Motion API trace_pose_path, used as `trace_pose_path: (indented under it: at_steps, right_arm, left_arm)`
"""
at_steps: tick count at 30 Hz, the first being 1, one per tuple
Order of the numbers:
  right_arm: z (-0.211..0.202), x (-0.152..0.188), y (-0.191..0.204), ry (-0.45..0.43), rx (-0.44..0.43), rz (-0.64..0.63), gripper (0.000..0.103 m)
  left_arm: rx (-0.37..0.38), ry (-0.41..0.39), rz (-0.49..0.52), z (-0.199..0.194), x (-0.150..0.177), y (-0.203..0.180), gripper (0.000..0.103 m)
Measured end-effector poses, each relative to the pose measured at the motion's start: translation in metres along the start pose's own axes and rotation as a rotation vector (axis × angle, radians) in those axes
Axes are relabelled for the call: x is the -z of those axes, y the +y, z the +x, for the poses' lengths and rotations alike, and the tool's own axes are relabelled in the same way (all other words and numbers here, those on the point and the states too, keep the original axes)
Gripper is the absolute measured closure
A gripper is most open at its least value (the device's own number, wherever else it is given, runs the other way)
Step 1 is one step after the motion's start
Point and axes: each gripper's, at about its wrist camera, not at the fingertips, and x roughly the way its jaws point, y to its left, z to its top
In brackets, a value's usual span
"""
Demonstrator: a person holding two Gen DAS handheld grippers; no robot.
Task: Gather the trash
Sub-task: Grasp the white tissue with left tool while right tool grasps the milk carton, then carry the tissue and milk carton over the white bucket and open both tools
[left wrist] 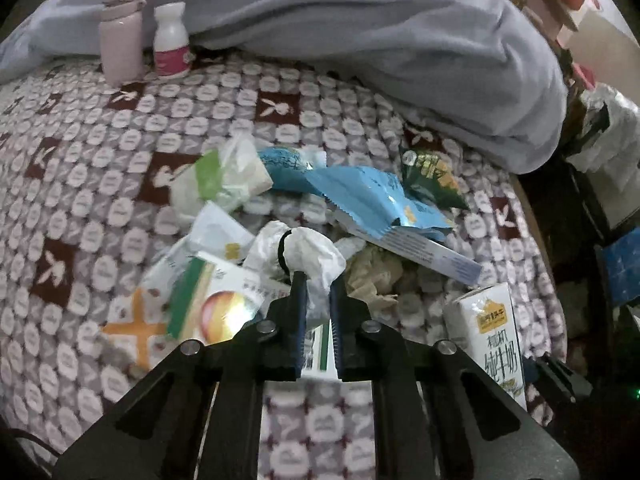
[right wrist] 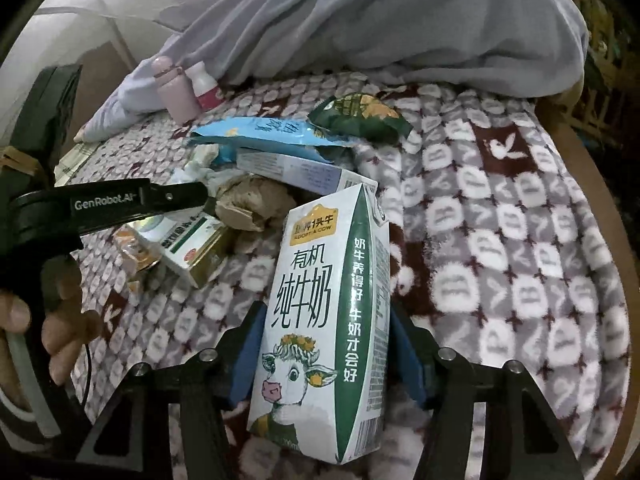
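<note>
Fingers of the left gripper (left wrist: 319, 280) pinch crumpled tissue (left wrist: 308, 254); right gripper (right wrist: 326, 354) clamps milk carton (right wrist: 320, 312).

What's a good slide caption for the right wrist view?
Right gripper jaws clamp an upright milk carton on a patterned blanket, snack wrappers piled behind.

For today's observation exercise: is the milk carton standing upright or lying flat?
Upright. The milk carton stands on its base on the patterned blanket, print reading upright, between the right gripper's fingers.
</note>
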Motion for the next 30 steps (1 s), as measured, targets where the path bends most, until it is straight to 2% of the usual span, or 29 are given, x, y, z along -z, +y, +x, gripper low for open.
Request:
trace_pose_path:
  at_steps: [5,10,15,23,30]
  right_arm:
    - [-0.030,0.006,-0.007,-0.043,-0.008,0.007,0.045]
    - [-0.057,0.013,-0.016,-0.074,-0.001,0.013,0.045]
    - [-0.074,0.021,-0.029,-0.093,0.021,0.037,0.045]
    - [-0.099,0.033,-0.056,-0.125,0.054,0.074,0.045]
    - [-0.118,0.045,-0.087,-0.139,0.095,0.117,0.045]
  left_arm:
    - [0.089,-0.057,0.043,-0.040,0.008,-0.014,0.095]
    - [0.160,-0.068,0.087,-0.063,0.015,-0.040,0.095]
    - [0.183,-0.065,0.145,-0.070,0.027,-0.072,0.095]
    - [0.166,-0.049,0.237,-0.067,0.047,-0.118,0.095]
    - [0.184,-0.035,0.297,-0.061,0.056,-0.155,0.095]
